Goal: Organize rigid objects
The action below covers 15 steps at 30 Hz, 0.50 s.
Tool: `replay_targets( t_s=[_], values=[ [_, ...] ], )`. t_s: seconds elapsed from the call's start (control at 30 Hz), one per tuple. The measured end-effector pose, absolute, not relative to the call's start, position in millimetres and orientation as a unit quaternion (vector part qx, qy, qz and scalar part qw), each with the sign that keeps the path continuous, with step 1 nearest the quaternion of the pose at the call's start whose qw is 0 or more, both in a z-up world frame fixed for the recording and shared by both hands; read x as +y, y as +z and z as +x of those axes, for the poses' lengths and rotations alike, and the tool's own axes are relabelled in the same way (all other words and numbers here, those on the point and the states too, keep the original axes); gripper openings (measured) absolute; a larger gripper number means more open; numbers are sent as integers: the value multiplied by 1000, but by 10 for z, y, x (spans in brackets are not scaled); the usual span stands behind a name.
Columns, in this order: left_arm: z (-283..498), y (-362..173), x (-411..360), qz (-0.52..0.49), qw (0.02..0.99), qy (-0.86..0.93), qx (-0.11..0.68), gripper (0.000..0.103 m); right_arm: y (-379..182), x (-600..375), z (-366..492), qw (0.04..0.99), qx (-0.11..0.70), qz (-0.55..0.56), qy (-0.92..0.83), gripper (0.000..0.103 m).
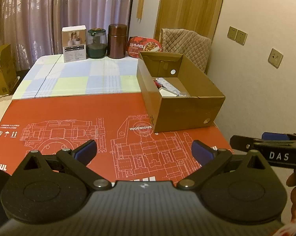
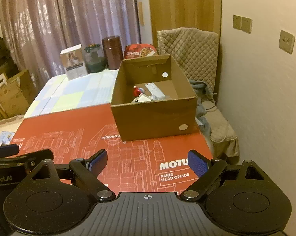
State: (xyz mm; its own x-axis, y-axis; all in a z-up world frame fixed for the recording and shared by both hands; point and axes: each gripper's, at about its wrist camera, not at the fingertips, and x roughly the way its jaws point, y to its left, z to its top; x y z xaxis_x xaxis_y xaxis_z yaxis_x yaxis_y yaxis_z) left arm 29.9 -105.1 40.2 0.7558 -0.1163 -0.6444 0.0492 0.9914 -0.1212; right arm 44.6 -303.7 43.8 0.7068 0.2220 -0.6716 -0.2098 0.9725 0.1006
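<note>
Left claw [image 1: 144, 151]: spread wide, nothing in it, low over the red sheet [image 1: 69, 114].
Right claw [image 2: 147, 162]: gaping too, empty-handed.
Cardboard box [image 2: 153, 116]: ahead of both claws, well apart.
Box contents: white remote [image 2: 153, 89], red figure [image 2: 137, 92].

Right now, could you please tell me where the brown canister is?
The brown canister stands at the table's far edge in both views, between the green glass jar on its left and the red meal tray on its right.
</note>
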Motion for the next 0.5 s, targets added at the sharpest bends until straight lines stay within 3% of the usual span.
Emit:
replay_targets(
  t_s=[0.5],
  values=[
    [297, 429, -1051, -35, 939, -35, 340, 101, 496, -3005, 388, 925, 360, 6, 122, 86]
  ],
)
